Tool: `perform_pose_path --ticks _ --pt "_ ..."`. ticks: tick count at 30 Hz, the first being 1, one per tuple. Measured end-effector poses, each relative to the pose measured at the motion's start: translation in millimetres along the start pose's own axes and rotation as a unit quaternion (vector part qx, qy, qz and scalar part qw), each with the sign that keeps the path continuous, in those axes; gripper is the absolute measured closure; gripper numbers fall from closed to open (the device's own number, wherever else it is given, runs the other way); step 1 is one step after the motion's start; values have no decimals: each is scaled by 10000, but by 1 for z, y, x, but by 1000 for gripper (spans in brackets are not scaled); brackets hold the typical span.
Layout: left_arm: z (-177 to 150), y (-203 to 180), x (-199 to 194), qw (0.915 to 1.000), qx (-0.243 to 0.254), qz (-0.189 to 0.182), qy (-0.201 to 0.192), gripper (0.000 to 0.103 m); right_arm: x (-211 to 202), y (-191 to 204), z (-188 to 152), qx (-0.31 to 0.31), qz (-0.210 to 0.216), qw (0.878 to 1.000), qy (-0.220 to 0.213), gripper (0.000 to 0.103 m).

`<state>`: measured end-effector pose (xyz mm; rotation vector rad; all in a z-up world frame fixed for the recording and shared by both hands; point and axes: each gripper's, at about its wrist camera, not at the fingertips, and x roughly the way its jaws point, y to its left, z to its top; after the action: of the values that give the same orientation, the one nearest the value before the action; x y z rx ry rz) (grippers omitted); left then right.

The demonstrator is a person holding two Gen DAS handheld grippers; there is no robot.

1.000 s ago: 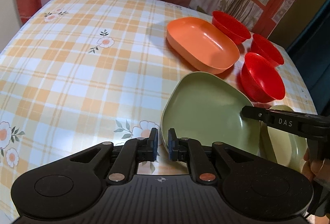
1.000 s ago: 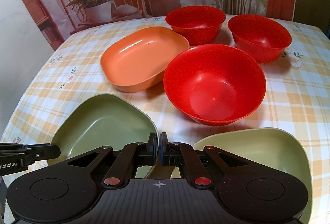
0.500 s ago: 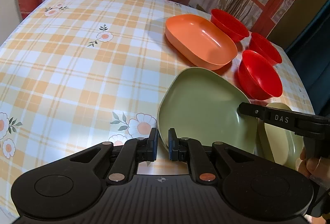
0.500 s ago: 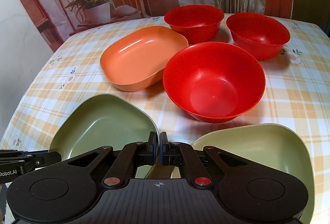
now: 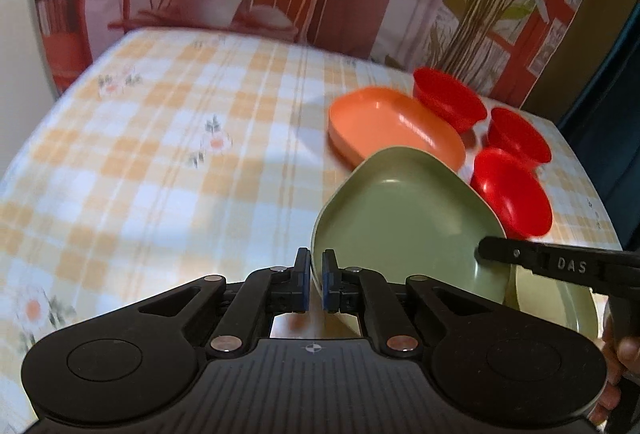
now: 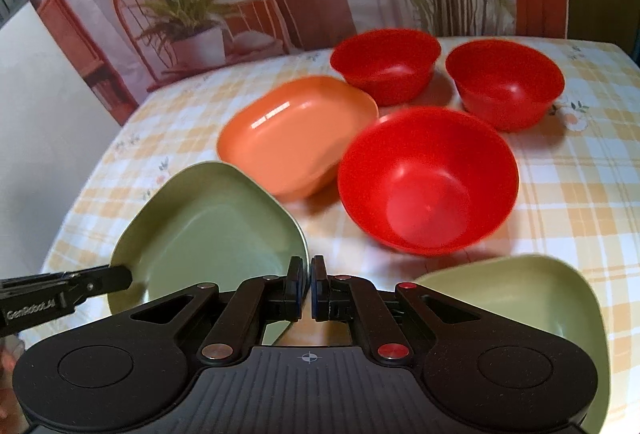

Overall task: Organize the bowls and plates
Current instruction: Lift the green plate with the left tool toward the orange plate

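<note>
My left gripper [image 5: 316, 284] and my right gripper [image 6: 306, 288] are both shut on opposite rims of a darker green plate [image 5: 404, 222], which also shows in the right wrist view [image 6: 212, 222]; it is lifted and tilted above the table. A paler green plate [image 6: 516, 298] lies on the cloth at the near right. An orange dish [image 6: 296, 134] and three red bowls, the nearest [image 6: 428, 178] and two behind [image 6: 386, 64] [image 6: 506, 82], stand beyond.
The checked tablecloth [image 5: 160, 162] covers the table; its left part holds only flower prints. A printed backdrop with a chair and potted plants [image 6: 192, 18] stands behind the table's far edge.
The darker green plate has risen off the cloth and tilted, held by both grippers; both cameras have lifted, and the views are blurred by motion.
</note>
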<state>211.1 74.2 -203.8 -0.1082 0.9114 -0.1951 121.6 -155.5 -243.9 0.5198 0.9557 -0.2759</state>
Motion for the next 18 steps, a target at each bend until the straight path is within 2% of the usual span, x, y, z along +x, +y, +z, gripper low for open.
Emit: perform_pose_path --ticks 9,14,18 --pt "54 -6 12 9988 351 -29 -349 98 7 -5 42 263 77 9994 -201 98" --pt "86 -5 30 9988 362 -21 -338 98 26 -12 74 343 18 9992 -196 98" --pt "103 -10 49 9980 569 109 -262 98 44 -19 97 436 -72 9990 -86 98"
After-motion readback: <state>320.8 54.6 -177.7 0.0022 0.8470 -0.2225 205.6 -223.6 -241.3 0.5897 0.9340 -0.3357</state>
